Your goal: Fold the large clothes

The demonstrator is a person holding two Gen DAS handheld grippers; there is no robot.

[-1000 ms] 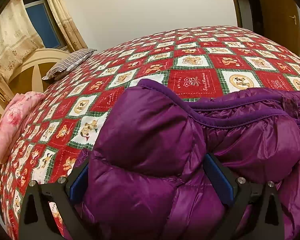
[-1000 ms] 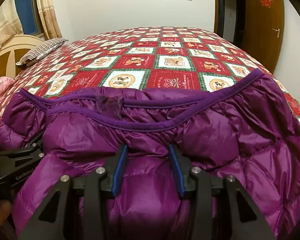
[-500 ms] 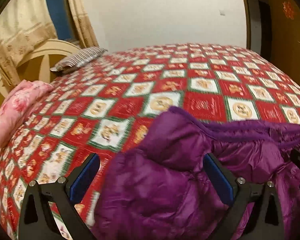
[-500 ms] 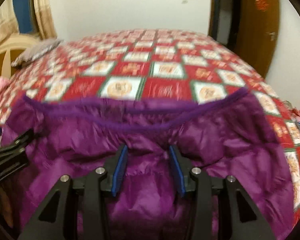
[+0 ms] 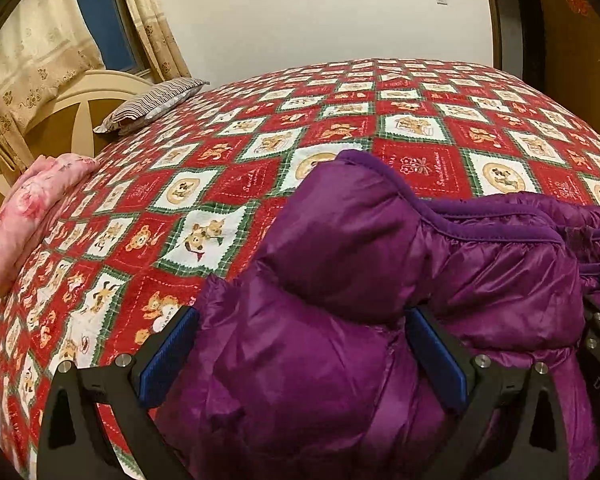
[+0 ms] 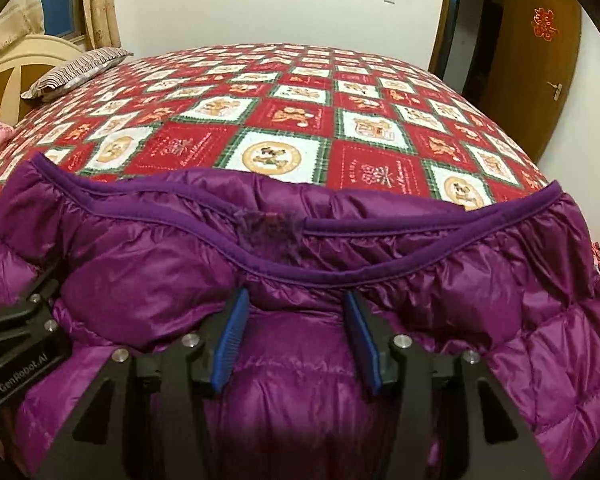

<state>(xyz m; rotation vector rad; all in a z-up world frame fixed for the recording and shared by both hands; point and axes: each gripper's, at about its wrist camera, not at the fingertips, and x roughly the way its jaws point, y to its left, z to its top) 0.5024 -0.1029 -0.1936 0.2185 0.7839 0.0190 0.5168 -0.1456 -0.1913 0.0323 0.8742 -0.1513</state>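
Observation:
A purple puffer jacket (image 5: 340, 248) lies bunched on the near part of a bed with a red patterned quilt (image 5: 380, 120). My left gripper (image 5: 300, 320) has its jaws spread wide around a thick fold of the jacket's left end, blue pads (image 5: 168, 356) against the fabric. My right gripper (image 6: 294, 312) has its jaws closed in on a puffed fold of the jacket (image 6: 300, 264) just below the elastic hem. The left gripper's body (image 6: 16, 320) shows at the left edge of the right wrist view.
A striped pillow (image 5: 152, 104) and a pink pillow (image 5: 28, 216) lie by the cream headboard (image 5: 52, 112) at left. A curtained window (image 5: 96, 12) is behind. A wooden door (image 6: 540, 64) stands at right. The quilt (image 6: 300, 112) stretches beyond the jacket.
Both grippers carried the jacket a little over the bed and the views swung and blurred, then settled. The left end of the jacket sits lower and further right between the left jaws than a second ago.

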